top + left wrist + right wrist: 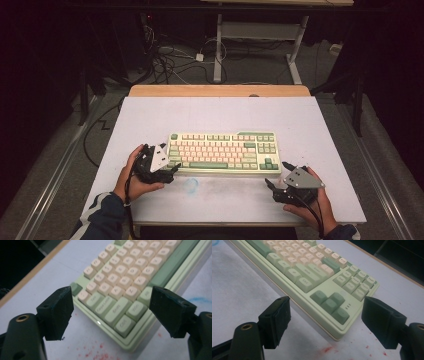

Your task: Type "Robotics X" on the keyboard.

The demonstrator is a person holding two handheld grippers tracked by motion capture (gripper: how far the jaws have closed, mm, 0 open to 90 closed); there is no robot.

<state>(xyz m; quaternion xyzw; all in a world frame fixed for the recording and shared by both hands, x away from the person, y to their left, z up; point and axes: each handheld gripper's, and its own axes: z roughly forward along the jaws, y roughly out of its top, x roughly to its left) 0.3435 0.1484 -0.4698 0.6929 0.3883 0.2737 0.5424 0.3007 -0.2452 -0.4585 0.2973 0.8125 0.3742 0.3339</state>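
A pale green keyboard (222, 152) with cream and green keys lies flat in the middle of the white table top (150, 120). My left gripper (170, 169) is at the keyboard's front left corner, held in a hand; its jaws stand open on either side of that corner (112, 302) without touching it. My right gripper (276, 173) rests near the front right corner, a little off the keyboard. Its jaws are open too (327, 312), with the arrow keys (329, 303) seen between them and nothing held.
A blue smear (191, 185) marks the table in front of the keyboard, and red specks (97, 352) dot the surface near the corners. A wooden strip (220, 90) edges the table's far side. Beyond it lie floor cables (165, 60) and a desk frame (218, 45).
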